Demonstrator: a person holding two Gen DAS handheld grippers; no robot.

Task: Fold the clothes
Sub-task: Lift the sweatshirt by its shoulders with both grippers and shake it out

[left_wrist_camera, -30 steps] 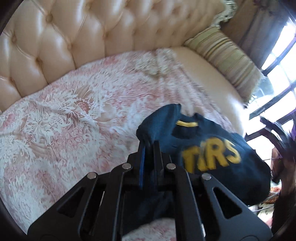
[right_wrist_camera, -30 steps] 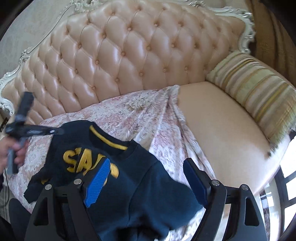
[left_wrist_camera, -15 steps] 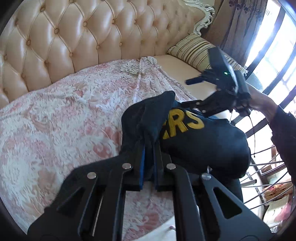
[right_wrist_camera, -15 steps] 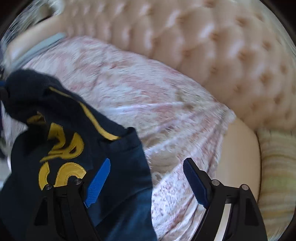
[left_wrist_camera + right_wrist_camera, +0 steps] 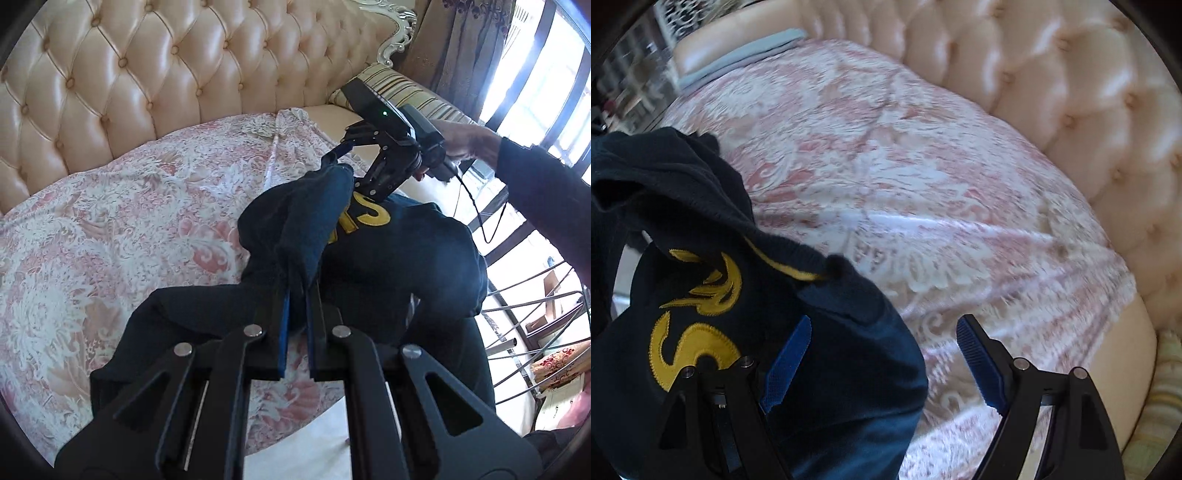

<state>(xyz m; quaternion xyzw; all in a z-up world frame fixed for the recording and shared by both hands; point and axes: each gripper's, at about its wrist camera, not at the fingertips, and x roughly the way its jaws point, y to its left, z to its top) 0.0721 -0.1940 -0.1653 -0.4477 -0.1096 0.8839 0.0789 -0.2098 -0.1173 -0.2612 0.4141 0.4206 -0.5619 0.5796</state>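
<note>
A navy sweatshirt (image 5: 399,251) with yellow lettering is held bunched above the pink floral cover (image 5: 110,221), its pinched fold running away toward the tufted backrest (image 5: 147,74). The left gripper (image 5: 297,310) is clamped on that fold; the right gripper (image 5: 882,354) is spread wide, with nothing pinched.

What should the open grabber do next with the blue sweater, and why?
Probably close the right gripper on the navy sweater. Its jaws stand open with the sweater's edge partly between them, while the left gripper is shut on a bunched fold. A second grip would let the sweater be spread on the pink cover.
</note>
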